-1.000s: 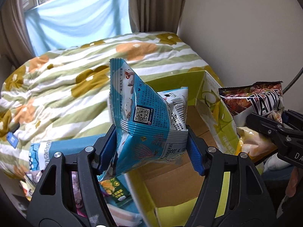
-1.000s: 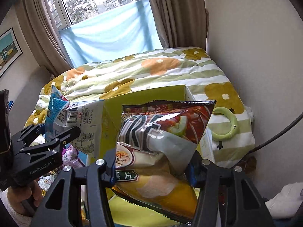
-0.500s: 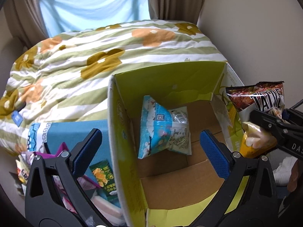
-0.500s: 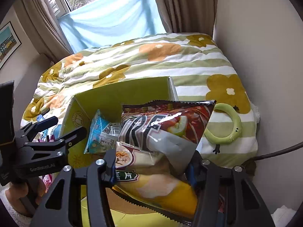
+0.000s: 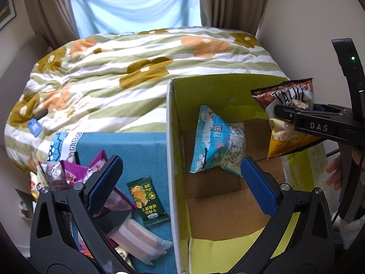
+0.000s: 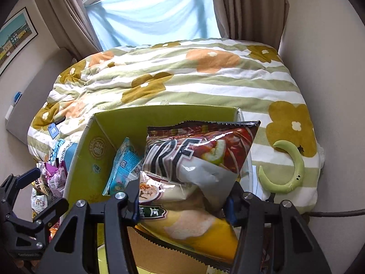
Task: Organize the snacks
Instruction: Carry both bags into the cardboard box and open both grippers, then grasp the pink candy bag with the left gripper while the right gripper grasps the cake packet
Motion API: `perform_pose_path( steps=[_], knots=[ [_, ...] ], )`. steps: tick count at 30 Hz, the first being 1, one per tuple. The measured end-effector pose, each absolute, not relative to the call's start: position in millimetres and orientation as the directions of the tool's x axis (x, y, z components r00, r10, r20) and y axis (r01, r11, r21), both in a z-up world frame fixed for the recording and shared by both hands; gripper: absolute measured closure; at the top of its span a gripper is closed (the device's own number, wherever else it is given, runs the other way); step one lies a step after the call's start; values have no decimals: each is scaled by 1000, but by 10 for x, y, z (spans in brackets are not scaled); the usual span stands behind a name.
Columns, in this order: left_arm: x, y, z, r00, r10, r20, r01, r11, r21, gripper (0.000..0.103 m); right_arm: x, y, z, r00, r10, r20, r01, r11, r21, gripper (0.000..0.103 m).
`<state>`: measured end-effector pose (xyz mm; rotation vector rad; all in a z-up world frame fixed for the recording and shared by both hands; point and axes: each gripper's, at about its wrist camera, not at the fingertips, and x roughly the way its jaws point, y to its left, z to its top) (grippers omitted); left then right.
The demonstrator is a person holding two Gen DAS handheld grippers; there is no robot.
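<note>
Snacks are going into the green cardboard box [image 5: 173,123] on the bed. A second ago the left claw [image 5: 180,180] gripped the blue snack bag [image 5: 216,141]; now its jaws stand wide apart with nothing between them, and the bag lies inside the box, leaning on the far wall. So one item is stowed, and that claw is free for the next.

Over the box's right side, the right claw [image 6: 182,196] has come lower and clamps the big red-and-yellow chip bag [image 6: 196,159], probably next to be dropped in.

Left of the box, more packets [image 5: 146,198] wait on a blue cloth [image 5: 127,150]. Behind the box, a flowered quilt [image 5: 136,52] covers the bed up to a curtained window; a green ring [image 6: 289,171], perhaps a toy, lies right of the box.
</note>
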<state>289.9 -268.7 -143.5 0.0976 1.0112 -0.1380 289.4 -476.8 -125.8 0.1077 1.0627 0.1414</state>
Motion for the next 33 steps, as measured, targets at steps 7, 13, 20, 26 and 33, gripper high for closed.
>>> perform_pose_path(
  steps=[7, 13, 20, 26, 33],
  knots=[
    [2905, -2653, -1514, 504, -65, -861, 149, 989, 12, 1, 2991, -4793, -1410, 480, 144, -865, -50, 989, 136, 5],
    [2854, -2681, -1421, 520, -61, -852, 158, 987, 26, 1, 2899, -4822, -1377, 489, 171, -855, -57, 985, 164, 5],
    [2661, -2715, -1107, 577, -87, -812, 204, 978, 41, 1, 2701, -4821, -1047, 550, 165, -819, -52, 985, 163, 5],
    [2349, -2572, -800, 624, -131, -770, 247, 968, 36, 1, 2324, -4746, -690, 609, 146, -779, -43, 988, 151, 5],
    [1924, -2135, -446, 678, -170, -715, 275, 961, 32, 1, 1755, -4505, -304, 676, 107, -729, -3, 990, 142, 5]
  ],
)
